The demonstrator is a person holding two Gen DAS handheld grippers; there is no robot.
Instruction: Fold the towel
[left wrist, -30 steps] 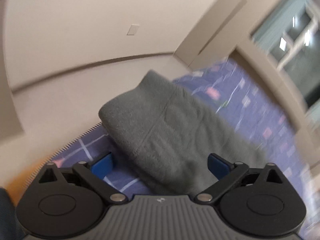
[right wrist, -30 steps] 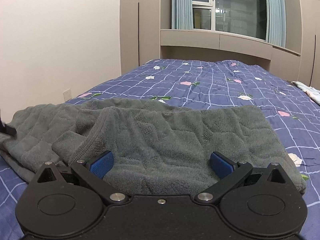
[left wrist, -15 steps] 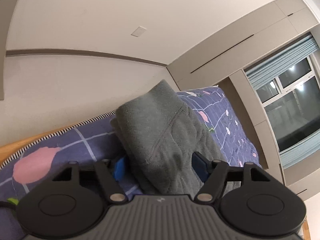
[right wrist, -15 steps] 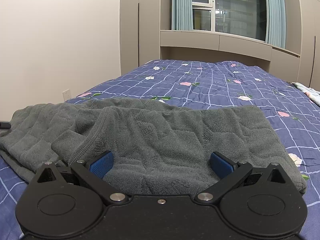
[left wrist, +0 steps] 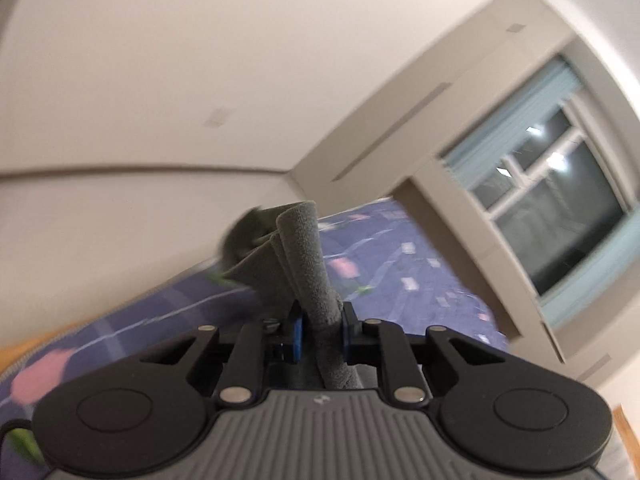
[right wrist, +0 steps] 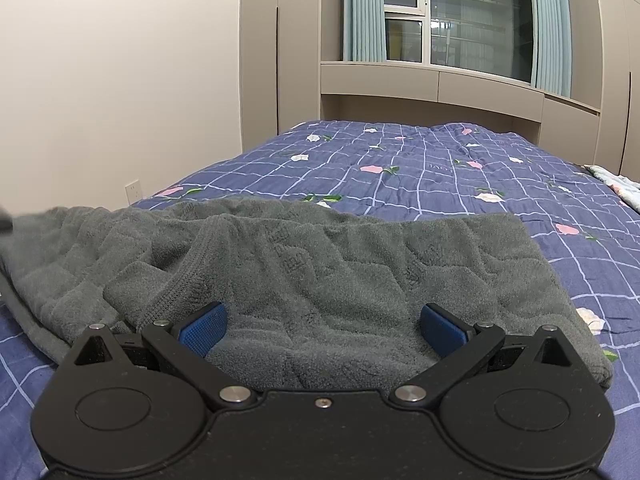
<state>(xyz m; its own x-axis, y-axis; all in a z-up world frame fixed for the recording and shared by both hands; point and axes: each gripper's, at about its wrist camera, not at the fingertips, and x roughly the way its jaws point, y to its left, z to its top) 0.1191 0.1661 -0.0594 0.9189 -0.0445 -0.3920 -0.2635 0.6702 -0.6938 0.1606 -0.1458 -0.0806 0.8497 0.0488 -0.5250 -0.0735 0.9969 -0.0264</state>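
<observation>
Towel (right wrist: pixel 328 276) lay rumpled on the bed (right wrist: pixel 440 176), part-folded, one flap doubled over. Left gripper (left wrist: pixel 320 330) clamped a bunched towel edge; right gripper (right wrist: pixel 322 326) gaped over the towel's near edge. Most folding seemed left.

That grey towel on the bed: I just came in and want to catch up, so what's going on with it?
A person is folding the grey towel with a hand-held claw in each hand. The left claw is shut on a bunched end of the towel. The right claw is open, low over the towel's near edge, gripping nothing. Most of the towel lies rumpled on the blue floral bedspread, so the fold isn't finished.
</observation>
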